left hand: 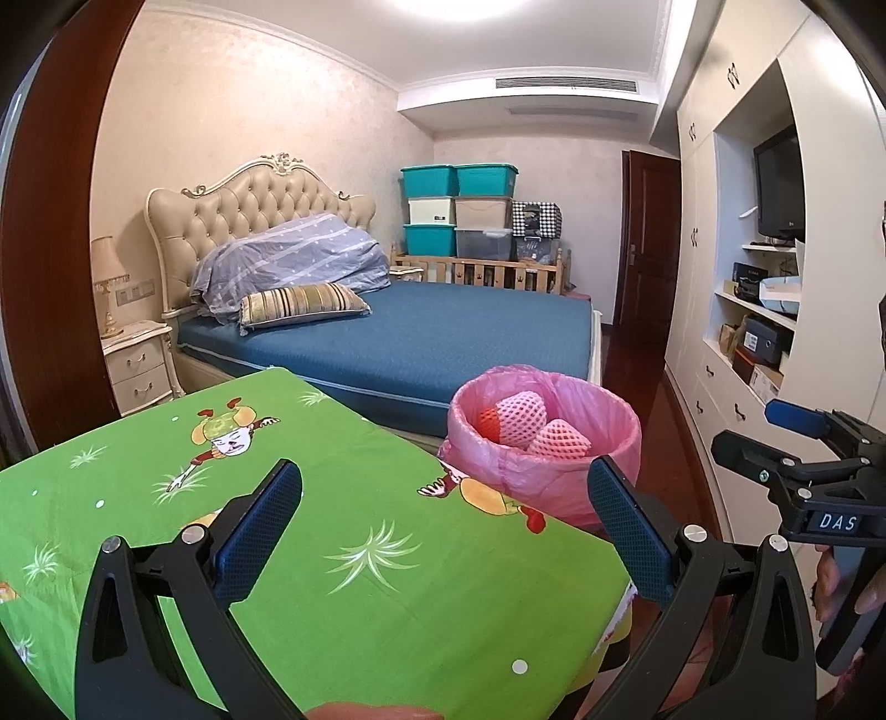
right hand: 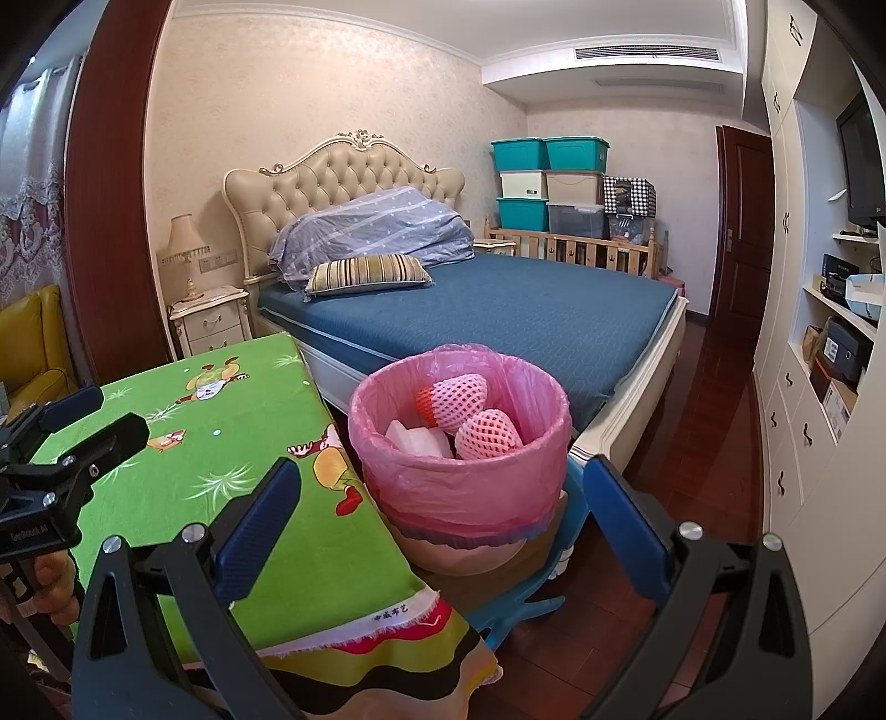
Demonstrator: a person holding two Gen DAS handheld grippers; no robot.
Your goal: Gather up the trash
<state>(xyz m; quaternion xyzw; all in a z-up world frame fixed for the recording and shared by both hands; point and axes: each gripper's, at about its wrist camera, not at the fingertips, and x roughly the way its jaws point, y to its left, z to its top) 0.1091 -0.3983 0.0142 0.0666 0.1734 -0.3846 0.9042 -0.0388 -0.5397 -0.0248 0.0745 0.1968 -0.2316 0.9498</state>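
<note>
Right wrist view shows 2 foam fruit nets (right hand: 470, 412) in the pink-lined bin (right hand: 459, 476) beside the table's right edge (light, squashy, pinch anywhere), both grippers wide open, empty.

light: bright, even, indoor
source: ceiling fixture (left hand: 454, 8), blown out white at the top edge of the left wrist view
shadows: soft and faint
glare: mild sheen on the wood floor (right hand: 703, 443)
focus: sharp mid-frame, both views
blur: finger (left hand: 360, 711) at the bottom edge, soft
distortion: heavy fisheye; wardrobe (right hand: 786, 343) and door frame (left hand: 61, 221) bow; black vignette corners
</note>
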